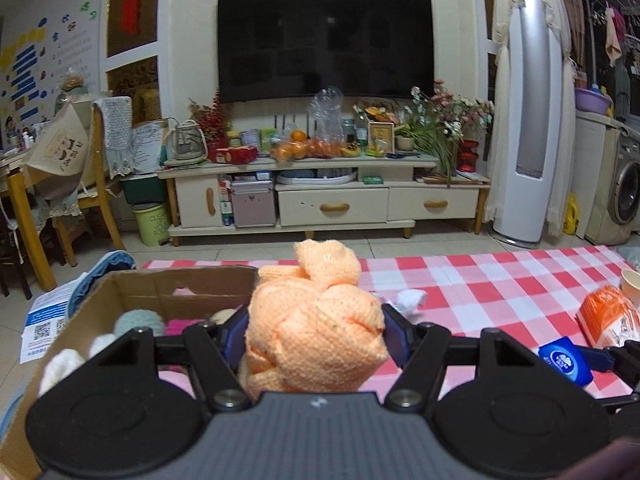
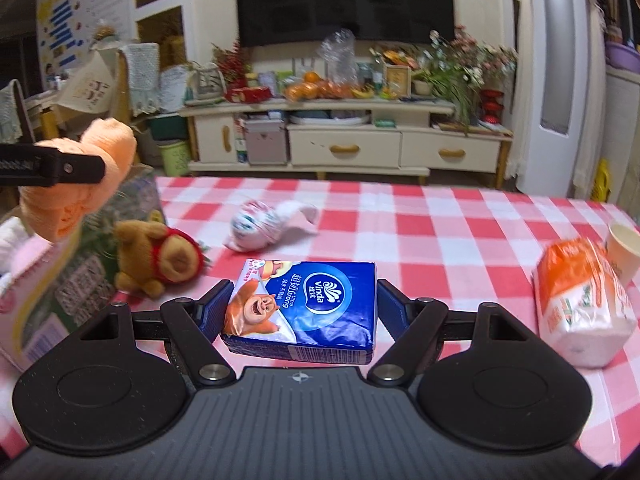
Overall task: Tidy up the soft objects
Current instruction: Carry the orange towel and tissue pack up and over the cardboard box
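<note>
My left gripper (image 1: 316, 332) is shut on an orange knitted cloth bundle (image 1: 316, 320), held above the table beside an open cardboard box (image 1: 132, 280) that holds several soft items. The same bundle shows in the right wrist view (image 2: 80, 184) at the left, over the box. My right gripper (image 2: 300, 304) is shut on a blue Vinda tissue pack (image 2: 308, 308), lifted a little above the checked tablecloth. A brown plush bear (image 2: 160, 260) and a white rolled sock (image 2: 260, 228) lie on the cloth ahead of it.
An orange-and-white tissue pack (image 2: 584, 304) and a paper cup (image 2: 624, 248) sit at the right of the red-checked table (image 2: 440, 232). Beyond the table's far edge stand a TV cabinet (image 1: 320, 200), wooden chairs (image 1: 96, 184) and a tower air conditioner (image 1: 528, 120).
</note>
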`<state>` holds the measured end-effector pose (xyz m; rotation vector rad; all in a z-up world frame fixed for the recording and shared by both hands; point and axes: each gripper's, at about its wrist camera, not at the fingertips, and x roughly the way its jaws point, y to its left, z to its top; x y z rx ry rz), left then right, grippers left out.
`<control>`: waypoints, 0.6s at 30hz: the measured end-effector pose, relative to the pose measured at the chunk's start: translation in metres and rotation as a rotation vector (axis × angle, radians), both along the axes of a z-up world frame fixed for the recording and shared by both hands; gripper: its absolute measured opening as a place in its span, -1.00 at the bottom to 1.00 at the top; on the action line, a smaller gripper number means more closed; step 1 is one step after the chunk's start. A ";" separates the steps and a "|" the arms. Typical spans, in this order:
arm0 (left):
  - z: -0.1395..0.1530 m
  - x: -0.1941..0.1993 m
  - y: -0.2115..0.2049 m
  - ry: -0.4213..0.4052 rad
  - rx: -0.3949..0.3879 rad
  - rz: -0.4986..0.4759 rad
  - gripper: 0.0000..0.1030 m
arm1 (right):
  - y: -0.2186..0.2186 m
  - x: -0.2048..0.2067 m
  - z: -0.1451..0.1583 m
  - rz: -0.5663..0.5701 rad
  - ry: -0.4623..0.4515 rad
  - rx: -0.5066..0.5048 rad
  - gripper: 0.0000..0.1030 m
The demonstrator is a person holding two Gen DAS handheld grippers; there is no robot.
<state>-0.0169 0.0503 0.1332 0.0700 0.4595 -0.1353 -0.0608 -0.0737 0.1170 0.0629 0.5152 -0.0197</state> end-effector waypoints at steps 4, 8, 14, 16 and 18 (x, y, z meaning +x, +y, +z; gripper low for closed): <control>0.004 -0.002 0.015 -0.011 -0.008 0.027 0.28 | 0.021 0.001 0.013 0.044 -0.024 -0.013 0.83; 0.006 -0.001 0.032 -0.022 -0.013 0.066 0.28 | 0.044 0.006 0.023 0.091 -0.044 -0.025 0.83; 0.009 0.001 0.059 -0.044 -0.010 0.137 0.28 | 0.079 0.017 0.040 0.182 -0.087 -0.046 0.83; 0.010 0.004 0.068 -0.047 -0.012 0.164 0.28 | 0.090 0.023 0.045 0.205 -0.097 -0.052 0.83; 0.009 0.007 0.076 -0.050 -0.008 0.191 0.28 | 0.102 0.030 0.049 0.231 -0.105 -0.061 0.83</control>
